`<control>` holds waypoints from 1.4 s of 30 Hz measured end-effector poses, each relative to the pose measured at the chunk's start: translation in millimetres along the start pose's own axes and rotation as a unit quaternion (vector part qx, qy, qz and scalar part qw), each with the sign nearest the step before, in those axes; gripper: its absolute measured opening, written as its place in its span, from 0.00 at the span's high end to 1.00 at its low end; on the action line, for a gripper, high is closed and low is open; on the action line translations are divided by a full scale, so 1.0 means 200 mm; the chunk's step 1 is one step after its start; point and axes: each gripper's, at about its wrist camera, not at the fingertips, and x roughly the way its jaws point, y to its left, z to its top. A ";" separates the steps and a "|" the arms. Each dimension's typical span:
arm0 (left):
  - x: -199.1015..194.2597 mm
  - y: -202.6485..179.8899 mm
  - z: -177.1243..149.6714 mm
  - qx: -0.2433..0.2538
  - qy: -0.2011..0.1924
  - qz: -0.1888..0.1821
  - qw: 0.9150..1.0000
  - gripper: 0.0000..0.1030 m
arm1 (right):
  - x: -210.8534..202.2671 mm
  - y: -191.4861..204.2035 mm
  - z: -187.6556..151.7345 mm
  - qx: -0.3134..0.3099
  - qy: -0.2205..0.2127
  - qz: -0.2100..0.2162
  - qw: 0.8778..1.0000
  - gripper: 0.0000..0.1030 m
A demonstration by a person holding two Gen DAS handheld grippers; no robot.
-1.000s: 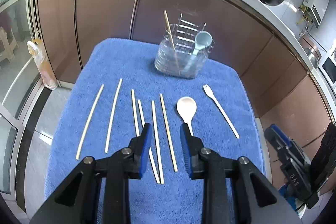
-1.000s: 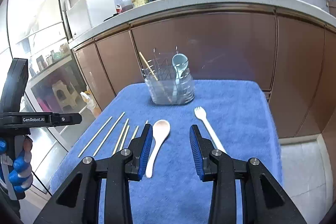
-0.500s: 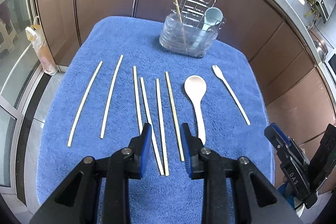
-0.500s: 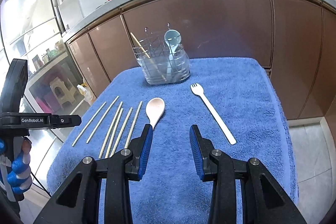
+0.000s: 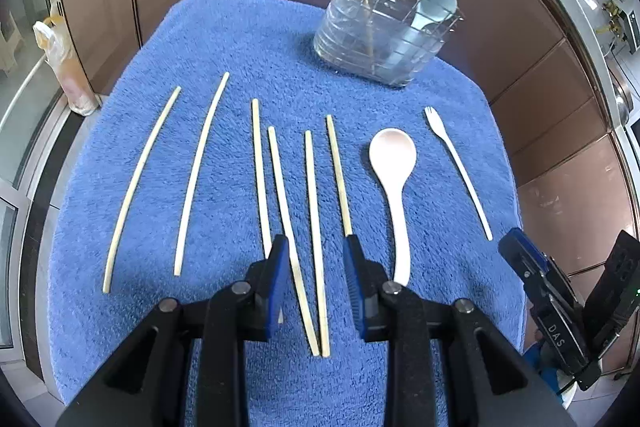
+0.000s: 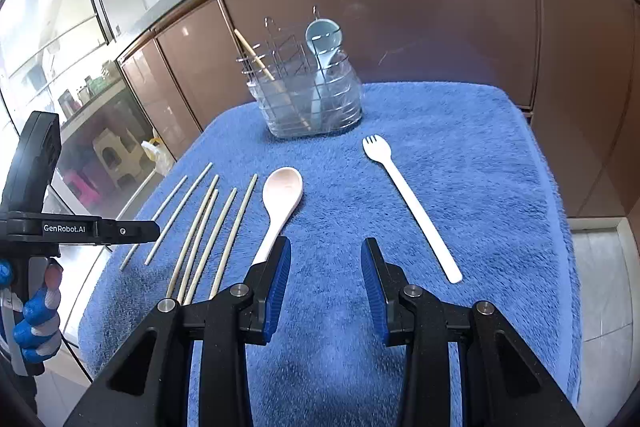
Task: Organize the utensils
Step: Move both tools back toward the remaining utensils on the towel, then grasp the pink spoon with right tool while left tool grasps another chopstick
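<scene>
Left tongs point(image 5: 316, 251) parted, empty, above blue towel point(image 5: 240, 39); two of six loose chopsticks point(image 5: 313, 227) lie between tips. Cream spoon point(image 5: 394, 167) just right of them, white fork point(image 5: 456, 167) farther right. Right tongs point(image 6: 326, 255) parted, empty, between spoon handle and fork. Utensil holder point(image 6: 312, 103) ahead, holding blue spoon point(image 6: 324, 39) and one chopstick point(image 6: 256, 57).

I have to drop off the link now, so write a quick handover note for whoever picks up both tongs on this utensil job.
Left tongs: open, empty, low over the middle chopsticks.
Right tongs: open, empty, between the pink spoon and white fork.
On the blue towel: six chopsticks, spoon and fork, all loose.
Done: holder at the towel's far end has one chopstick and a blue spoon.
Left: everything on the towel goes into the holder.
</scene>
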 end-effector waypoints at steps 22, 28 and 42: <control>0.09 0.16 0.29 -0.073 0.049 -0.066 0.994 0.75 | 0.30 0.01 0.21 -0.037 0.062 0.042 0.997 0.65; 0.18 0.13 0.35 -0.067 0.068 -0.048 0.994 0.75 | 0.39 -0.01 0.26 -0.036 0.085 0.061 0.994 0.65; 0.36 0.16 0.40 -0.065 0.097 0.003 0.993 0.78 | 0.49 -0.04 0.28 -0.048 0.108 0.073 0.990 0.65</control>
